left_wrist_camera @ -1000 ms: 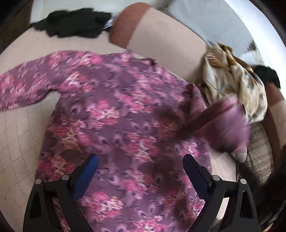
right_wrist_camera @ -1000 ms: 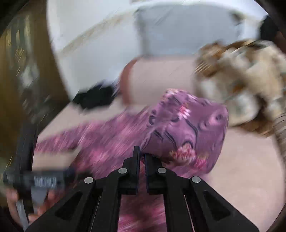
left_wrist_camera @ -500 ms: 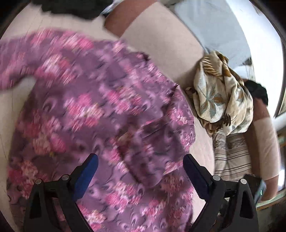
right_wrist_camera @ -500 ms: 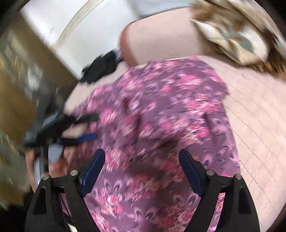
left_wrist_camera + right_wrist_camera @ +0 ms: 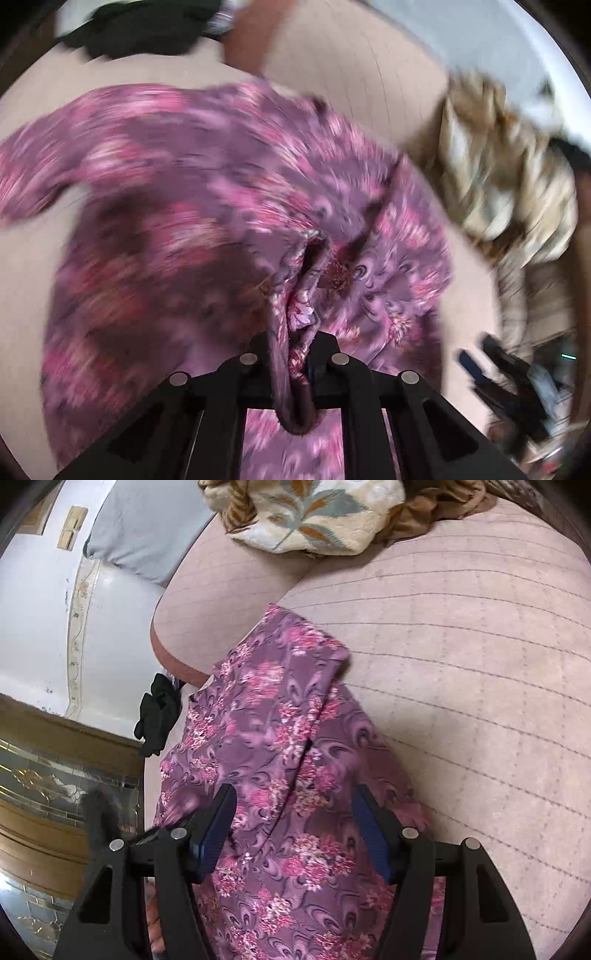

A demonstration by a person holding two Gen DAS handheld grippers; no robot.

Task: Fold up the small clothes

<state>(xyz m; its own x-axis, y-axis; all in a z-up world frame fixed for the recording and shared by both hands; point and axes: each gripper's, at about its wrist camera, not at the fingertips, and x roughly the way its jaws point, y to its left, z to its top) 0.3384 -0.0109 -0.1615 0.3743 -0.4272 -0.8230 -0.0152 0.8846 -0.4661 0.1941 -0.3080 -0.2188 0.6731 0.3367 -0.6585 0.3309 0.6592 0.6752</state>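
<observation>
A purple top with pink flowers [image 5: 207,206] lies spread on a beige quilted couch seat [image 5: 33,295]. My left gripper [image 5: 295,347] is shut on a bunched fold of the top's right sleeve, and the cloth hangs through the jaws. The left wrist view is blurred by motion. In the right wrist view the same top [image 5: 280,738] lies below my right gripper [image 5: 295,812], which is open with cloth between and under its fingers, gripping nothing. The right side of the top is folded inward.
A cream and brown floral cloth pile [image 5: 506,177] sits to the right by the couch back [image 5: 354,74], and it shows in the right wrist view [image 5: 314,513]. A black garment [image 5: 140,33] lies at the far end, seen also in the right wrist view [image 5: 159,712]. A wooden cabinet [image 5: 55,775] stands left.
My right gripper let go of the sleeve after laying it over the top's body and now hovers open. My left gripper closed on a fold of the top's right sleeve.
</observation>
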